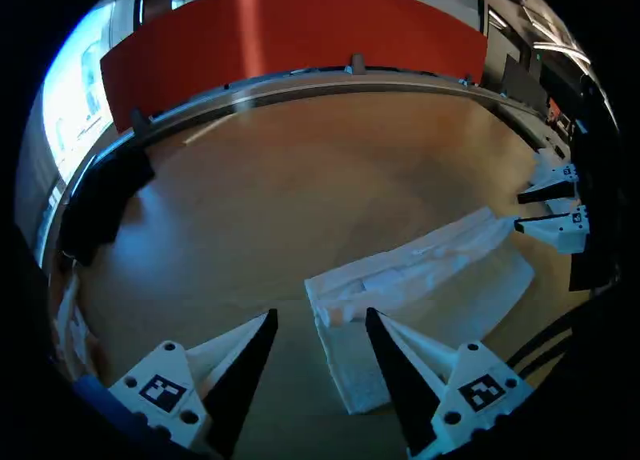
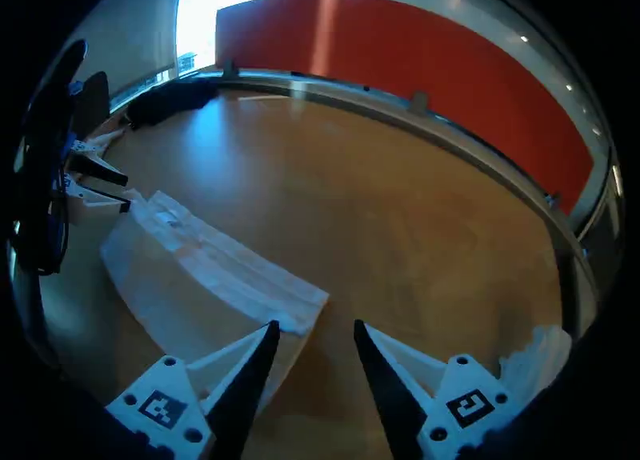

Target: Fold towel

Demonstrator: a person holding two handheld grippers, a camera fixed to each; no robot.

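With the towel [image 1: 416, 272] lying part-folded on the table [image 1: 304, 180], lower centre in the left gripper view, and the left gripper [image 1: 321, 316] and right gripper [image 2: 316, 326] both wide open and empty, pinching one layer would likely spill the fold.

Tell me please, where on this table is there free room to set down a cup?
Free: the wide bare table between the towel and the red partition. Crowded: the towel's ends, at the left claw and right claw, and beside the dark bundle.

Left gripper [image 1: 321, 313] parted at towel [image 1: 448, 296] corner; right gripper [image 1: 518, 210] opposite.
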